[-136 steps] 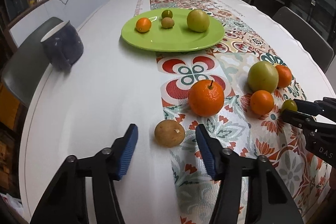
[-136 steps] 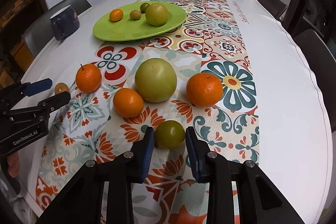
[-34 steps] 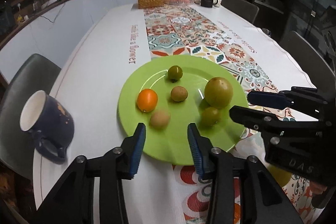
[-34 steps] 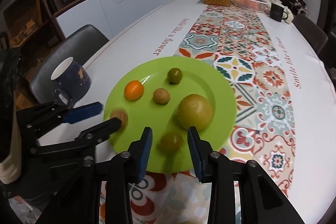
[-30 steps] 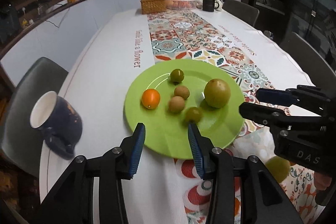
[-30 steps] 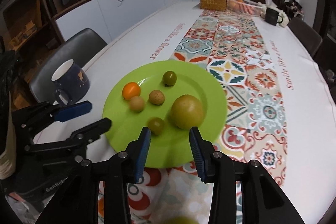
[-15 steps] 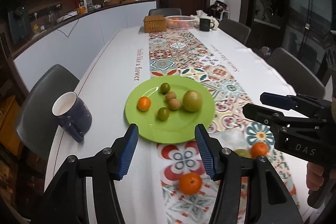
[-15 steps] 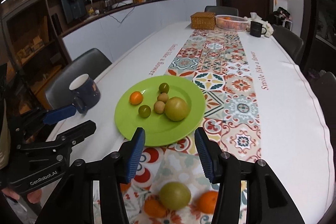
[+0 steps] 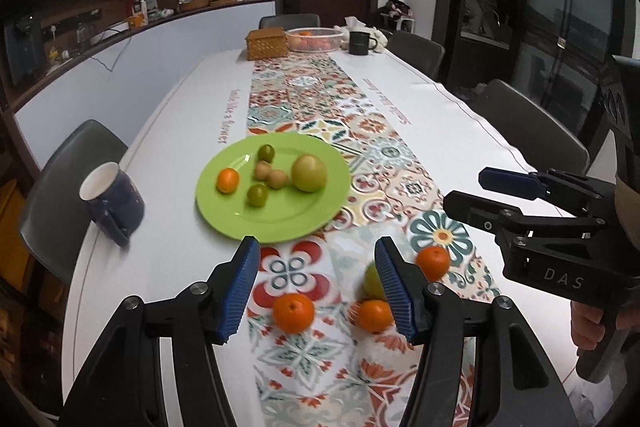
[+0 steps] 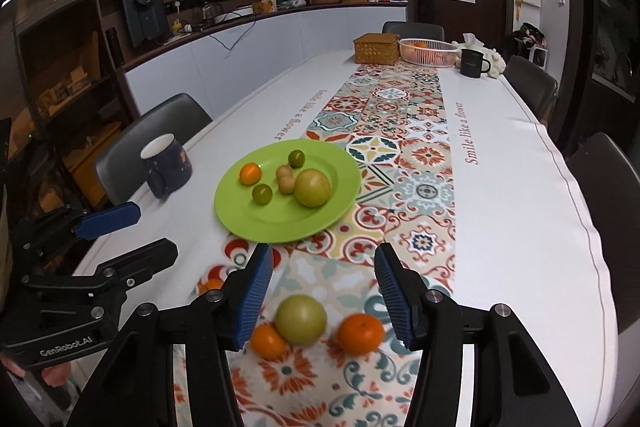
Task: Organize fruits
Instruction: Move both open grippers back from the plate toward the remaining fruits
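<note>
Both grippers hang wide, holding nothing, above the near fruit. Right gripper (image 10: 322, 291) sits nearest the green fruit (image 10: 301, 319); left gripper (image 9: 316, 287) over an orange (image 9: 293, 313), plate (image 9: 224, 215) ahead.

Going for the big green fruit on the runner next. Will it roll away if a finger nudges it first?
Probably yes: the big green fruit looks round and smooth, so a one-sided nudge would likely roll it. An orange lies close on one side and may check it. The open right gripper seems wide enough to straddle it.
</note>
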`<state>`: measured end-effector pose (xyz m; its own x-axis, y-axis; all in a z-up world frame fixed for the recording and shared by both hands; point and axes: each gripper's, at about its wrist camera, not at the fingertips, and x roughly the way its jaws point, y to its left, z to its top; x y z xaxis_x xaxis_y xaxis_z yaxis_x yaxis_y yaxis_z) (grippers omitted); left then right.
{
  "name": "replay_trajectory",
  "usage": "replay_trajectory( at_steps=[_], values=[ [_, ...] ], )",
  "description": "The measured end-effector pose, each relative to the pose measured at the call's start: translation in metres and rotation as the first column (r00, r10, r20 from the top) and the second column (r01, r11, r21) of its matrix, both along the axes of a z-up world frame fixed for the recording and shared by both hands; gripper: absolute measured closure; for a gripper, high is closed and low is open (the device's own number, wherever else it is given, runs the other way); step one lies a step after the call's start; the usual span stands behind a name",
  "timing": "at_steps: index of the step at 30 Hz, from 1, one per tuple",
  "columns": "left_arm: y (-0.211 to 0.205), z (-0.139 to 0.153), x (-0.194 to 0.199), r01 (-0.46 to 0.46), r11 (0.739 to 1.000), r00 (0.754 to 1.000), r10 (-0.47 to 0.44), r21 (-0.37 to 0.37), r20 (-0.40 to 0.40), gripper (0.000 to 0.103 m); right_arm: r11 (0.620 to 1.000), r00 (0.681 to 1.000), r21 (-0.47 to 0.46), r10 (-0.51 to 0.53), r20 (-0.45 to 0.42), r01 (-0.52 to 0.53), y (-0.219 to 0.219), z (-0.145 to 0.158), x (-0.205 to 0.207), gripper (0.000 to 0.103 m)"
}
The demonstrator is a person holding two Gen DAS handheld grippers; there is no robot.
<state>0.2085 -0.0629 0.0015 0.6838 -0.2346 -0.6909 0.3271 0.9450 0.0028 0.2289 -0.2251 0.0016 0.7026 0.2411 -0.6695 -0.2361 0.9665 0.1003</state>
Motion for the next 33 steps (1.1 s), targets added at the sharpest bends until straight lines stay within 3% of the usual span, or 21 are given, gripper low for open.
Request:
replay_trajectory(
  at_steps=[4,13,26,33],
  values=[
    [-0.011,-0.009,-0.006,0.018,1.000,1.000,-0.018,0.016,-0.025,0.044,1.000,1.000,-0.015,0.013,-0.020,-0.013,-0.008,-0.008,-0.007,0.044],
    [-0.026,-0.037,-0.009,0.047,0.998,0.993,-0.042,0.041,-0.108,0.043,0.997,0.995,-0.059,0.044,-0.087,-0.049,-0.017,-0.035,-0.013,0.044],
    [-0.039,-0.088,0.000,0.079,0.996,0.962,-0.067,0.036,-0.265,0.043,0.992,0.977,-0.087,0.069,-0.204,-0.088,-0.018,-0.080,-0.007,0.044],
    [-0.040,-0.105,0.010,0.084,0.996,0.951,-0.068,0.040,-0.303,0.043,0.992,0.969,-0.094,0.062,-0.237,-0.087,-0.016,-0.097,0.004,0.044]
  ],
)
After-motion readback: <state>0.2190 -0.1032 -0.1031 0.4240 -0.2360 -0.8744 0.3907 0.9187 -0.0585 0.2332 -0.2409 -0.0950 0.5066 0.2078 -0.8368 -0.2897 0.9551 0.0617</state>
